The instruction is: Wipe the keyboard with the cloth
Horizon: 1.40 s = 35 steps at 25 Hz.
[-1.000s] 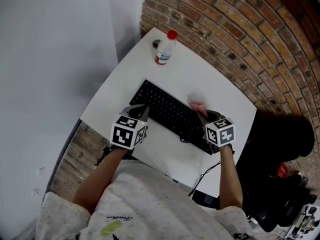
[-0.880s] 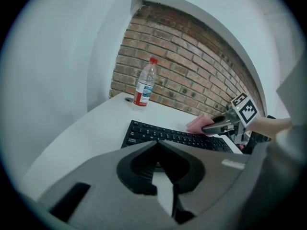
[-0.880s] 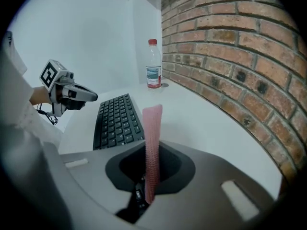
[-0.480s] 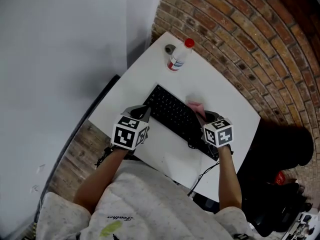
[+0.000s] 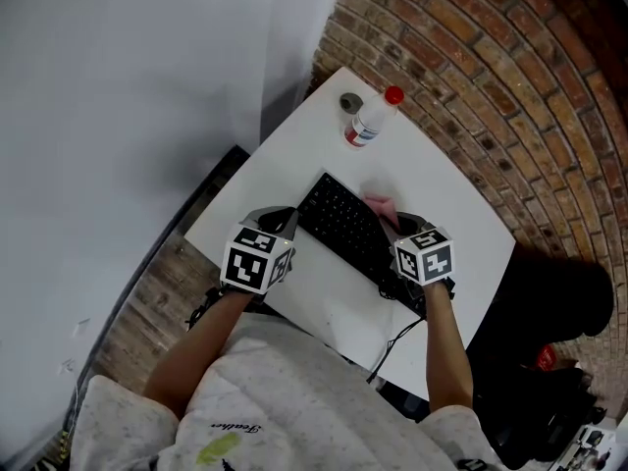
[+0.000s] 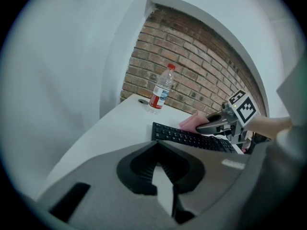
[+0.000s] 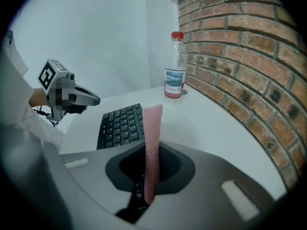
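Black flat rectangular keyboard (image 5: 348, 226) sits centre frame in the head view on the white table (image 5: 285, 175). Its long axis runs diagonally from upper left to lower right, with rows of dark keys facing up. A black cable (image 5: 397, 341) leaves its lower-right end and drops over the table edge.

Pink textured cloth (image 7: 152, 143) is pinched in the right gripper (image 7: 153, 150). In the right gripper view it stands upright and edge-on, sticking up past the clamped jaws. In the head view the cloth is over the keyboard's far long edge, right of centre; contact with the keys can't be told.

Left gripper (image 6: 156, 145) has its jaws pressed together on nothing and sits at the keyboard's upper-left end.

Clear plastic bottle with a red cap (image 5: 371, 121) stands near the upper table corner, well apart from the keyboard and next to the red brick wall (image 5: 471, 57).
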Each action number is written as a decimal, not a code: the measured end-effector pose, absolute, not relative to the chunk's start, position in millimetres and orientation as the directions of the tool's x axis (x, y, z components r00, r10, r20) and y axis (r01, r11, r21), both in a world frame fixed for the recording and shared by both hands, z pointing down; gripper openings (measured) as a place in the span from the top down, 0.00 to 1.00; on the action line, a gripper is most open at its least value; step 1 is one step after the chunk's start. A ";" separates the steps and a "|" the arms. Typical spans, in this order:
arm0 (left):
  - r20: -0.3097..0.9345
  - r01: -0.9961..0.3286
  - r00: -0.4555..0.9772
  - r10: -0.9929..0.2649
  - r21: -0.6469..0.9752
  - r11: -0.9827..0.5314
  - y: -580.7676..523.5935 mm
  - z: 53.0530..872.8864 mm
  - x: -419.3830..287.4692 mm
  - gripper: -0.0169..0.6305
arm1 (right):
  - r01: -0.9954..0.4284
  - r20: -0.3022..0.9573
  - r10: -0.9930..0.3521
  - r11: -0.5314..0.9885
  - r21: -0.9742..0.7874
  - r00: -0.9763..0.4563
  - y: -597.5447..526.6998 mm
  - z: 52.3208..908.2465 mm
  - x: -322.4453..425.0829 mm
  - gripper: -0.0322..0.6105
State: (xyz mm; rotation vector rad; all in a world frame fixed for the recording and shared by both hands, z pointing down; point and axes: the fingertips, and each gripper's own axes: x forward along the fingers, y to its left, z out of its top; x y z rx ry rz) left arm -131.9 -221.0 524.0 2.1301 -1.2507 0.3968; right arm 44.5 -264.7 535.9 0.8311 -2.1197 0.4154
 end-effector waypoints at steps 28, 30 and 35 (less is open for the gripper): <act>0.537 -0.857 0.513 -0.669 0.357 -0.371 -243.0 527.8 -195.6 0.98 | -0.579 0.781 -0.365 0.815 0.005 -0.507 -313.8 536.0 -83.0 0.91; 0.538 -0.858 0.511 -0.670 0.358 -0.368 -246.4 528.5 -201.4 0.98 | -0.574 0.782 -0.362 0.819 0.006 -0.508 -316.8 536.8 -90.2 0.91; 0.534 -0.859 0.509 -0.675 0.359 -0.364 -251.4 528.1 -208.2 0.98 | -0.536 0.789 -0.335 0.844 0.008 -0.515 -317.8 537.6 -104.0 0.91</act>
